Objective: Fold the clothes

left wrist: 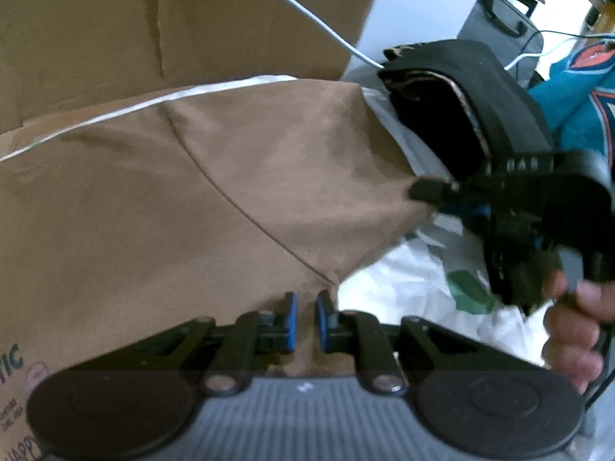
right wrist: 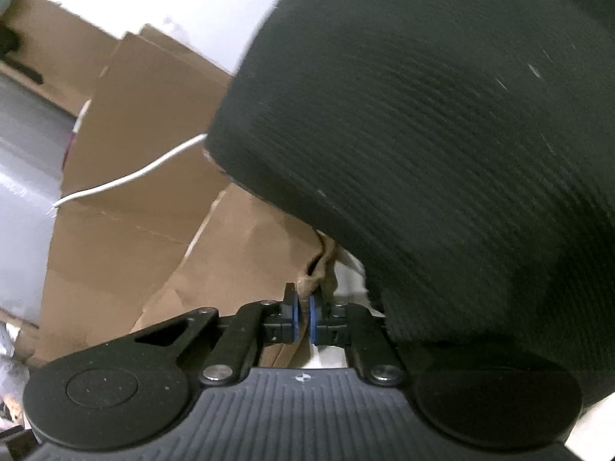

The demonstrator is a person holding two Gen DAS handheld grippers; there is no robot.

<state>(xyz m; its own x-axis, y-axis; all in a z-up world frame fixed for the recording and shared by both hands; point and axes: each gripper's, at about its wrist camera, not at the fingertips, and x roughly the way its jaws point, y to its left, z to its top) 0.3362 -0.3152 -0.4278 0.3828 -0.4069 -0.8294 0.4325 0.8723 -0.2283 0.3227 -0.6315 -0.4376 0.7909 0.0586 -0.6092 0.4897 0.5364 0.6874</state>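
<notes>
The left tool (left wrist: 306, 320) and right tool (right wrist: 303, 317) each pinch an edge of the tan cotton garment (left wrist: 215, 176), stretched taut between them before brown cardboard boxes (left wrist: 115, 19).

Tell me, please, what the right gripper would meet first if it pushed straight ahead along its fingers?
Probably the brown cardboard just beyond the tan cloth pinched in the right gripper; depth is uncertain.

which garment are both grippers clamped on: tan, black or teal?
The tan garment. The left hand-held gripper pinches its lower edge and the right hand-held gripper its corner. The black garment and teal jersey lie behind, ungripped.
</notes>
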